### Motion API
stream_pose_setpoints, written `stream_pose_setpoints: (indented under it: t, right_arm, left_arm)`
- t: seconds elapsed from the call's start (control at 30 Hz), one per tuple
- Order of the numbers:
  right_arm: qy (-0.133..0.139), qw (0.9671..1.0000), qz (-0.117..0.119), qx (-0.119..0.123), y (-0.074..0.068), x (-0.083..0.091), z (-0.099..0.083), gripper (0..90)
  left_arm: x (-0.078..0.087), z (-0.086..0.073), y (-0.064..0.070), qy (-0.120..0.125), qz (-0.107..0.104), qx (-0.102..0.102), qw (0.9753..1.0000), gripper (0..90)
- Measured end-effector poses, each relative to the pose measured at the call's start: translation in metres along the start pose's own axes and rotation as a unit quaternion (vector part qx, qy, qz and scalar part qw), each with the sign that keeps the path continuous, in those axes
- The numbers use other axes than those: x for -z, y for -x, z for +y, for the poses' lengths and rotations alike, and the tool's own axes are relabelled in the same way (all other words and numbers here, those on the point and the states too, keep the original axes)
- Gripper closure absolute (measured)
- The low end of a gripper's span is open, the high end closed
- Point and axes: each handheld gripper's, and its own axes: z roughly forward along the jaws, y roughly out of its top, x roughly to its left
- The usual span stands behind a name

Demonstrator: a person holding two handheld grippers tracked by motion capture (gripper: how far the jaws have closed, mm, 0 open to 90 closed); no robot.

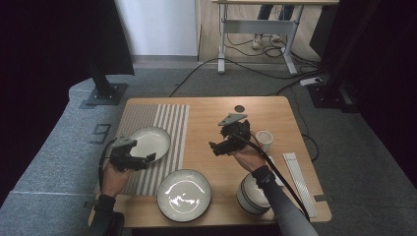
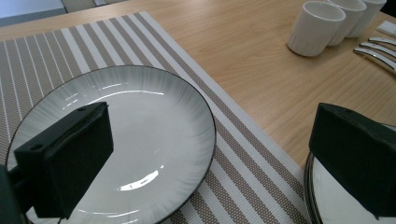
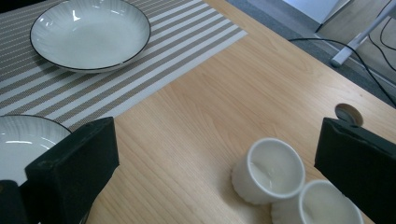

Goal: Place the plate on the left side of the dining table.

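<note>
- My left gripper [image 1: 147, 158] hovers wide open and empty over the rimmed plate [image 1: 150, 142] on the striped placemat [image 1: 169, 123]
- My right gripper [image 1: 215, 146], jaws spread and empty, hangs above bare wood near the white cups [image 3: 273, 170], seemingly untouched

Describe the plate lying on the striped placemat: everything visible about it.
The plate is round and shallow, white with a thin dark rim line and fine ridges fanning out from its flat centre. It looks like glazed ceramic, glossy with light reflections. It is empty and lies flat and upright on the striped placemat, at the table's left part. The left claw hangs open at its near edge, its jaws apart, gripping nothing; whether it touches the rim cannot be told. A second plate sits nearer the person, apart from it.
</note>
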Motion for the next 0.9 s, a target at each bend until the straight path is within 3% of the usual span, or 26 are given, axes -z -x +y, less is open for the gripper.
stream_pose_setpoints:
  t: [0.2,0.53,0.73,0.9]
  right_arm:
    - [0.007,0.9998,-0.012,-0.014,0.013,0.018,-0.018,0.0]
    - [0.021,0.9966,-0.040,-0.069,0.041,0.045,-0.063,1.2]
    - [0.037,0.9909,-0.065,-0.112,0.057,0.061,-0.097,2.0]
    - [0.044,0.9838,-0.090,-0.148,0.069,0.072,-0.129,2.5]
  left_arm:
    - [0.000,-0.009,0.007,-0.005,0.004,-0.007,1.0000,0.0]
    - [-0.001,-0.024,0.017,0.002,-0.001,-0.007,1.0000,0.0]
    - [-0.003,-0.032,0.024,0.003,0.001,-0.018,0.9998,0.2]
    - [-0.003,-0.039,0.027,0.008,0.001,-0.019,0.9998,0.4]
